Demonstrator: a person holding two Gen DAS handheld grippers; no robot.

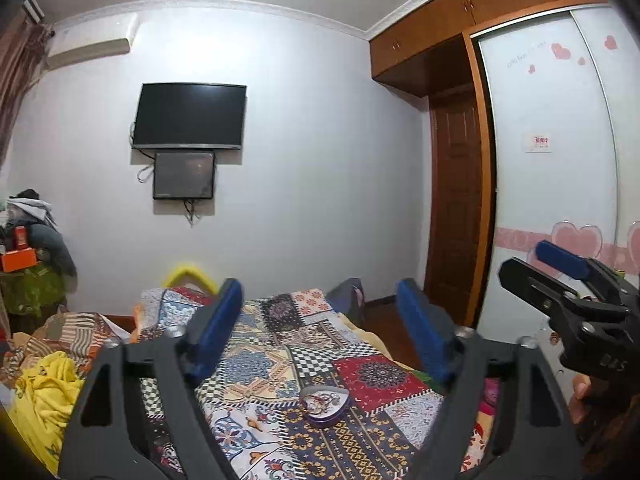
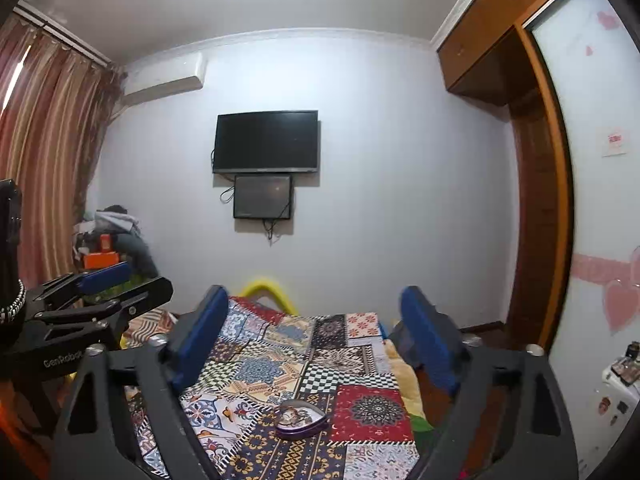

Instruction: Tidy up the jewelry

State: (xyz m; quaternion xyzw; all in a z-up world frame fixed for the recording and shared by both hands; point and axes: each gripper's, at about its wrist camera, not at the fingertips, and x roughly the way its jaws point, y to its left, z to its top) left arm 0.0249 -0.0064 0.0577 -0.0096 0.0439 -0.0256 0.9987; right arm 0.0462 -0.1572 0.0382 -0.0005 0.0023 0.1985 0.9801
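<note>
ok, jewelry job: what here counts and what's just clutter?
Part of the job:
- heart-shaped tin on the bedspread, lid on
- left gripper, open, empty
- right gripper, open, empty

Just lying about:
- TV
- yellow cloth
- orange box
- wardrobe
</note>
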